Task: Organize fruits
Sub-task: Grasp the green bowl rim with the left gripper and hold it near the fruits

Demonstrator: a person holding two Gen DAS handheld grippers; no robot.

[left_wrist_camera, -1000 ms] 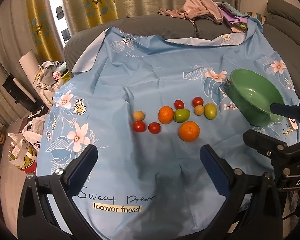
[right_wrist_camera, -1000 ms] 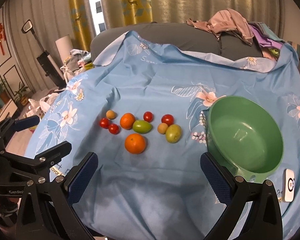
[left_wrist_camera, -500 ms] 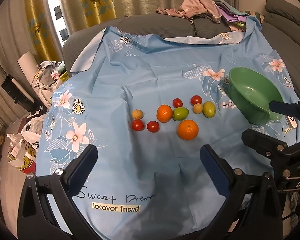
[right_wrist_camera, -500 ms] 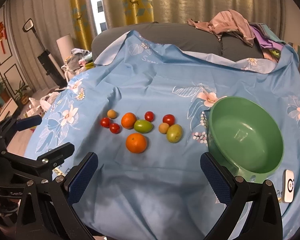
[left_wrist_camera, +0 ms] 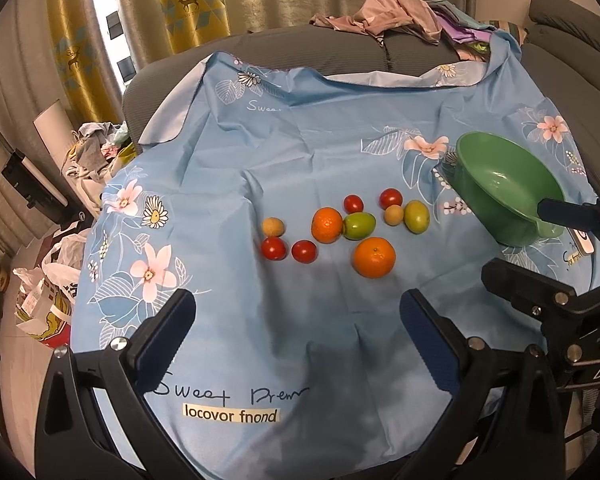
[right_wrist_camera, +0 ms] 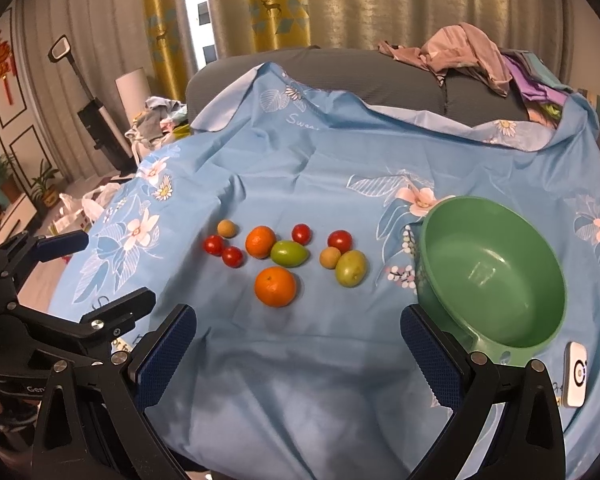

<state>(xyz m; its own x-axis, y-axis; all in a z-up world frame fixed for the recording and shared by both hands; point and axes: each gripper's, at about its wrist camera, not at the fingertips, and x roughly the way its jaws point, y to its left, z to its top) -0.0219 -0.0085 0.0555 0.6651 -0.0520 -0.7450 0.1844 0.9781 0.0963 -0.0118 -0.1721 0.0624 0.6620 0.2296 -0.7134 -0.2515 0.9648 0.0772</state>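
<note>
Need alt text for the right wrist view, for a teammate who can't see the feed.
An empty round green plastic bowl sits right of nine loose fruits on a light blue floral cloth: two oranges, four small red tomatoes, two green fruits and two small tan ones. The open right hand-held gripper frames the foreground, with the left hand-held gripper at the left edge.

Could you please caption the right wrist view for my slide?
Open right gripper faces ten small fruits on a blue floral cloth beside an empty green bowl.

Both wrist cameras look forward and down across the blue cloth [left_wrist_camera: 300,152]. The left view sits left, the right view right; both share the fruit cluster [right_wrist_camera: 276,256] and green bowl [right_wrist_camera: 496,216].
</note>
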